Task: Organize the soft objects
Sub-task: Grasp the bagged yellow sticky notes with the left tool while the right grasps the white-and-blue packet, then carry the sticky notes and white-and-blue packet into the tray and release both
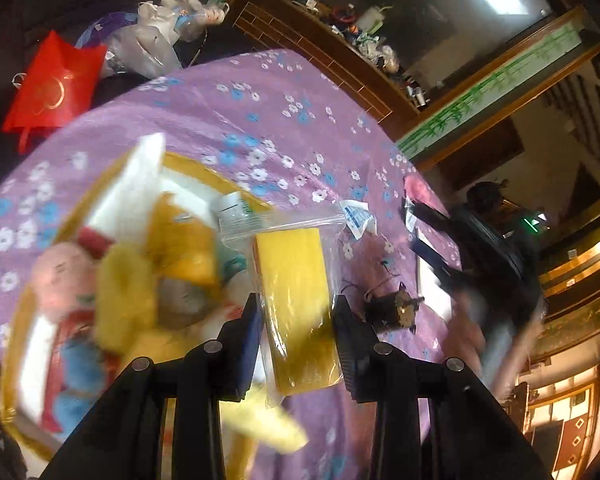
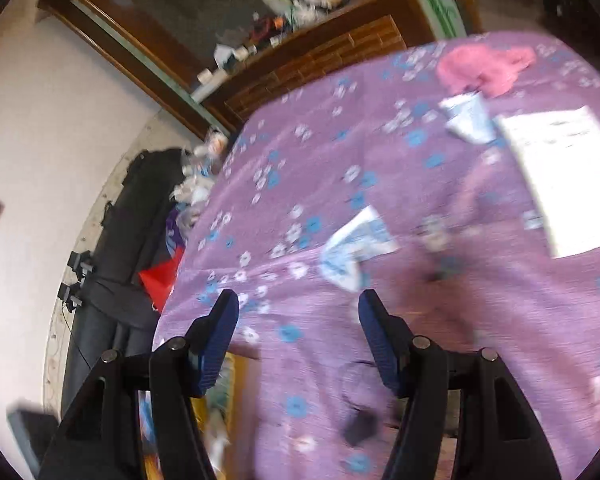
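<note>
In the left wrist view my left gripper (image 1: 296, 312) holds a yellow sponge in a clear zip bag (image 1: 296, 288) between its blue pads, above the purple flowered cloth. A yellow-rimmed basket (image 1: 32, 300) to its left holds a pink doll, yellow plush pieces, white foam and a tube. In the right wrist view my right gripper (image 2: 298, 300) is open and empty above the same cloth. A pink cloth (image 2: 484, 66) lies at the far right, and a blue-and-white packet (image 2: 356, 246) lies just beyond the fingertips.
A small dark motor with wires (image 1: 396, 308) and a white packet (image 1: 356, 216) lie right of the bag. A white paper sheet (image 2: 568, 180) lies at the right. A red bag (image 1: 56, 84) and plastic bags (image 1: 156, 36) sit beyond the table edge. A wooden shelf (image 1: 320, 44) stands behind.
</note>
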Demonstrator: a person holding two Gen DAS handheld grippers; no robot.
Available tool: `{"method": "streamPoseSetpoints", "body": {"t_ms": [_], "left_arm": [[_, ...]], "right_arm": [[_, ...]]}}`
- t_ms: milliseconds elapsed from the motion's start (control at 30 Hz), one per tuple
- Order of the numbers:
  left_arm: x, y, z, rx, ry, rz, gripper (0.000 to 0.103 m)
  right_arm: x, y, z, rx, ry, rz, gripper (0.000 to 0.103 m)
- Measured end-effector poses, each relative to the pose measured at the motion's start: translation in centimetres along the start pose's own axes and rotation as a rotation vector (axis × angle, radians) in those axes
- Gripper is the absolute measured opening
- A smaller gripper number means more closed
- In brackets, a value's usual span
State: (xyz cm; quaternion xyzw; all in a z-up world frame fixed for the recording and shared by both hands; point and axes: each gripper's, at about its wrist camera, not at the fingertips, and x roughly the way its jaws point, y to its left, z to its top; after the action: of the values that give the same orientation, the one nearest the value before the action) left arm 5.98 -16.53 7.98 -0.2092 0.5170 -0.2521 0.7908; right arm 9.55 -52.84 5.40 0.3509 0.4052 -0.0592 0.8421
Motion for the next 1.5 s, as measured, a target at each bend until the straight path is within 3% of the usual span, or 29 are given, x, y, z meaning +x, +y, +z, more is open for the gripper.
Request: {"method": "streamPoseSetpoints", "body": {"t_ms": [167,233,300,367,433,467,633,700,933,1067,1233,1433,1500], "left_arm": [[-2.4,2.4,-1.4,0.001,-0.036,0.0,0.036],[-3.2,3.4,-1.8,0.0,-0.048,0.006,0.036],[-3.7,4.3,-2.0,-0.01,-0.054,-0.001,0.036],[-4.0,5.0,-2.1,-0.02,-0.057,-0.005,0.036],[-4.6,5.6,-2.3,-0.03,-0.067,-0.013,0.036],[-4.6,5.9,-2.2,-0.035,-0.068,-0.016,0.036],[-4.9,6.8,-2.3,-0.048,-0.063,-0.023,0.036],[-4.8,6.8,-2.2,-0.044,-0.062,-0.024,0.036],[-5.7,6.2,-1.9,0.004,-0.095,0.017,0.036],[-5.1,5.4,-2.7,0.052,-0.064,0.037,0.036],[-4.2,3.9,-5.2,0.148,-0.019,0.094,0.036],[-3.4,4.0,-7.6,0.176,0.023,0.139,0.036],[-3.3,4.1,-8.0,0.178,0.025,0.154,0.036]], "right_arm": [[6.0,-0.7,1.3,0.128,0.049,-0.13,0.057],[7.8,-1.8,1.8,0.189,0.072,-0.142,0.054],[8.3,-2.6,2.1,0.238,0.056,-0.152,0.052],[8.6,-2.8,2.9,0.234,0.016,-0.219,0.052],[9.6,-3.1,3.2,0.234,0.037,-0.213,0.042],[10.3,-3.4,3.1,0.227,0.059,-0.229,0.027],[9.5,-3.2,1.4,0.186,0.047,-0.215,0.022],[8.3,-2.5,0.2,0.167,0.057,-0.155,0.02],[1.7,3.0,-6.7,-0.065,0.091,0.097,0.02],[0.6,6.6,-10.3,-0.233,0.123,0.146,0.02],[1.2,9.8,-12.9,-0.394,0.135,0.117,0.02],[0.7,11.1,-14.4,-0.525,0.102,0.04,0.02],[0.1,11.0,-14.5,-0.527,0.098,0.051,0.02]]}}
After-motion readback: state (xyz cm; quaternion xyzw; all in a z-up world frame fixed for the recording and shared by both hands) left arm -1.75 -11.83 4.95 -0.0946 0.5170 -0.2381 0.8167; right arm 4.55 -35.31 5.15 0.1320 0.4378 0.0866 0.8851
